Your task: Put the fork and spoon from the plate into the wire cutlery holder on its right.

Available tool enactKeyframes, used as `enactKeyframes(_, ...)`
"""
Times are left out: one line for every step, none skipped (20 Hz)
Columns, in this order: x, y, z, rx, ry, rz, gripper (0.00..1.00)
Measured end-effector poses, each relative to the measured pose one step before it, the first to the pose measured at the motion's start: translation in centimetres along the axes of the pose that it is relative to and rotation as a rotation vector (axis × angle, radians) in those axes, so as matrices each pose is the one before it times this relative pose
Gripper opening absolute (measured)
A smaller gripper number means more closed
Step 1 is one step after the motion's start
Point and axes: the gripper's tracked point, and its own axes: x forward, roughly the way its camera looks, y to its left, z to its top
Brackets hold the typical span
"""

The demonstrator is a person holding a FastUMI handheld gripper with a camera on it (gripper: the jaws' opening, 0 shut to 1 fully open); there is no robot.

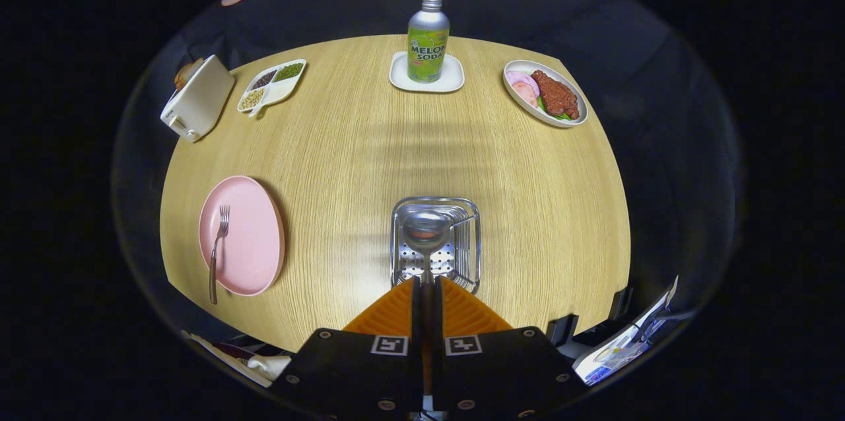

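We see a round wooden surface (370,144) carrying everything. At its far left stands a toaster (197,99), beside it a divided dish (272,86) of beans. At the far middle a soda bottle (428,39) stands on a small white tray (426,80); to the far right lies a plate of meat (544,93). Nearer, on the left, the pink plate (242,235) bears the fork (217,251), its handle reaching over the near rim. Right of it sits the wire holder (436,243), just ahead of our gripper (427,289). The jaws are nearly closed, pinching the handle of the spoon (426,233), whose bowl hangs over the holder's opening.
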Motion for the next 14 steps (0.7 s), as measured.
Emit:
enactKeyframes(-0.086, -0.003, 0.103, 0.00921, -0.00616, -0.00231, 0.08)
enactKeyframes(-0.156, -0.018, 0.168, 0.00872, -0.0082, 0.00019, 0.09)
enactKeyframes(-0.098, -0.212, 0.054, 0.00874, -0.00778, -0.00023, 0.1)
enactKeyframes(-0.196, -0.08, 0.125, 0.00856, -0.01081, -0.0036, 0.1)
enactKeyframes(-0.284, -0.219, 0.175, 0.00387, -0.01283, -0.00405, 0.11)
enactKeyframes(-0.313, -0.143, 0.198, -0.00104, -0.01601, -0.00553, 0.12)
enactKeyframes(-0.455, -0.091, 0.28, -0.00086, -0.02144, -0.00484, 0.15)
enactKeyframes(-0.43, 0.19, 0.39, 0.00406, -0.02052, 0.00084, 0.16)
enactKeyframes(-0.538, 0.389, 0.164, 0.00663, -0.02227, 0.00969, 0.18)
enactKeyframes(-0.579, 0.576, 0.223, 0.00869, -0.02204, 0.01545, 0.2)
enactKeyframes(-0.513, 0.595, 0.356, 0.00773, -0.0223, 0.01586, 0.24)
enactKeyframes(-0.509, 0.608, 0.228, 0.00397, -0.02404, 0.0136, 0.24)
enactKeyframes(-0.387, 0.636, 0.108, -0.0024, -0.02524, 0.01324, 0.3)
enactKeyframes(-0.452, 0.578, 0.191, -0.00038, -0.02332, 0.00542, 0.34)
